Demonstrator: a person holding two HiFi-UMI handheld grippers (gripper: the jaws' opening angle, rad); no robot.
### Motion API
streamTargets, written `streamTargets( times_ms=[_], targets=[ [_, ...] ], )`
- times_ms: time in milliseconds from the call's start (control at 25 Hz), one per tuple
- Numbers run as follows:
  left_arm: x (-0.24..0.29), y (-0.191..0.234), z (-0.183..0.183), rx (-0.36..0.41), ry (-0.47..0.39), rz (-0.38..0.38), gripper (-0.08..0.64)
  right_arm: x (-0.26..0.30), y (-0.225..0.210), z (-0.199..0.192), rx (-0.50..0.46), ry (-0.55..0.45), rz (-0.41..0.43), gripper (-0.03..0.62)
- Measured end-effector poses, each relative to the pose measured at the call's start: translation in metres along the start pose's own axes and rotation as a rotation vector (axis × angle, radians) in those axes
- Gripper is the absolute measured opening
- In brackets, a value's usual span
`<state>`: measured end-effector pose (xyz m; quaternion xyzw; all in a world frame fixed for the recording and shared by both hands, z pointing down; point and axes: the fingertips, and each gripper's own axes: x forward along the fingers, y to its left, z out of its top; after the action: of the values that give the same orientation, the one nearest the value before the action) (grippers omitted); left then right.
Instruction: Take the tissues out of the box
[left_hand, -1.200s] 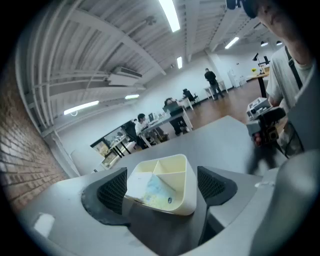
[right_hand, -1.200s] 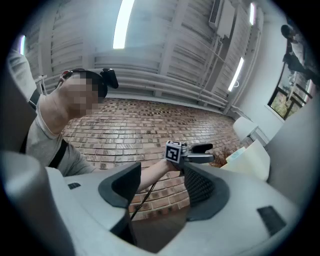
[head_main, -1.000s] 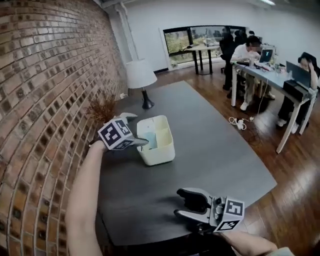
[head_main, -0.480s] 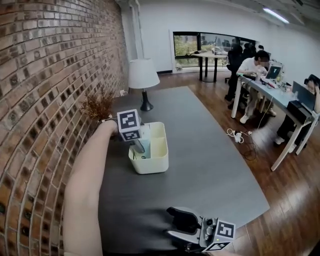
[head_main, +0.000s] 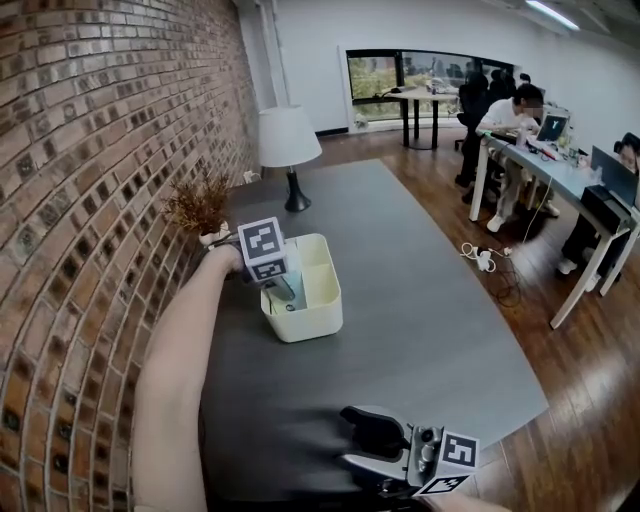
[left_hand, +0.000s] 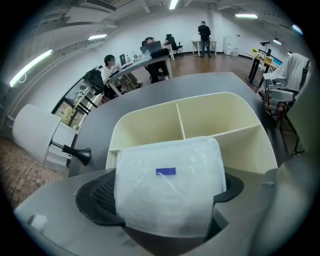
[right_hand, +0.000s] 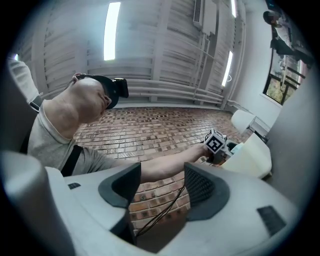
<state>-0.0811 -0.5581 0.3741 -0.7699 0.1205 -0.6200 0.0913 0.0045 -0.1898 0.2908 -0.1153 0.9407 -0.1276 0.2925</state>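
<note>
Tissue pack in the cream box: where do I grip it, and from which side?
Its upper edge, from straight above: the tissue pack stands upright in the box's long compartment, whose walls block its sides. The left gripper, jaws just closing, has it between its pads.

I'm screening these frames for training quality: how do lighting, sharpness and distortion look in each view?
Head view: evenly lit and sharp, though the fisheye bows the brick wall and the table. Left gripper view: tissue pack crisp with faint sheen; box rim curves; corners vignette dark. Right gripper view: ceiling light blows out; the right tool looks slightly soft.
</note>
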Motion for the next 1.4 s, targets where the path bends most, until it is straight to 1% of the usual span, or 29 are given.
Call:
streamTargets(
  times_ms=[200, 360, 520, 600, 640, 720, 760, 840, 960, 1040, 1080, 1120, 1200, 1280, 1400],
  targets=[
    [-0.005, 0.0, -0.009, -0.009, -0.001, 0.016, 0.525, 0.005, -0.001, -0.004, -0.007, 0.003, -0.005, 0.27],
    [-0.024, 0.003, -0.007, -0.014, -0.01, 0.051, 0.523, 0.002, 0.001, -0.004, -0.024, 0.014, -0.001, 0.27],
    [-0.062, 0.004, -0.001, 0.005, -0.045, 0.108, 0.522, 0.001, 0.002, -0.005, -0.035, 0.018, 0.001, 0.27],
    [-0.093, 0.003, 0.003, 0.023, -0.087, 0.158, 0.522, 0.002, 0.0, -0.004, -0.037, 0.016, -0.003, 0.27],
    [-0.113, 0.002, 0.004, 0.029, -0.122, 0.19, 0.522, 0.002, -0.001, -0.004, -0.039, 0.014, -0.005, 0.27],
    [-0.159, -0.006, 0.01, 0.028, -0.23, 0.256, 0.52, 0.003, -0.002, -0.002, -0.04, 0.006, -0.01, 0.27],
    [-0.183, -0.014, 0.015, 0.022, -0.303, 0.285, 0.52, 0.002, -0.003, -0.001, -0.04, 0.001, -0.014, 0.27],
    [-0.231, -0.035, 0.027, -0.007, -0.476, 0.354, 0.52, -0.003, -0.008, 0.004, -0.037, -0.008, -0.024, 0.27],
    [-0.292, -0.073, 0.04, -0.081, -0.742, 0.494, 0.52, -0.006, -0.02, 0.015, -0.031, -0.033, -0.043, 0.27],
    [-0.313, -0.107, 0.042, -0.156, -0.911, 0.57, 0.52, -0.003, -0.023, 0.021, -0.031, -0.054, -0.059, 0.27],
    [-0.314, -0.127, 0.041, -0.213, -0.997, 0.587, 0.52, -0.001, -0.022, 0.02, -0.028, -0.065, -0.07, 0.27],
    [-0.31, -0.149, 0.037, -0.283, -1.085, 0.586, 0.52, -0.001, -0.02, 0.019, -0.022, -0.075, -0.083, 0.27],
    [-0.294, -0.189, 0.028, -0.447, -1.255, 0.551, 0.52, -0.001, -0.017, 0.017, -0.01, -0.094, -0.1, 0.27],
    [-0.27, -0.219, 0.02, -0.602, -1.385, 0.518, 0.52, 0.002, -0.012, 0.019, -0.013, -0.107, -0.077, 0.27],
    [-0.237, -0.267, -0.001, -0.79, -1.56, 0.484, 0.518, -0.006, 0.004, 0.008, -0.009, -0.081, -0.069, 0.268]
  ],
)
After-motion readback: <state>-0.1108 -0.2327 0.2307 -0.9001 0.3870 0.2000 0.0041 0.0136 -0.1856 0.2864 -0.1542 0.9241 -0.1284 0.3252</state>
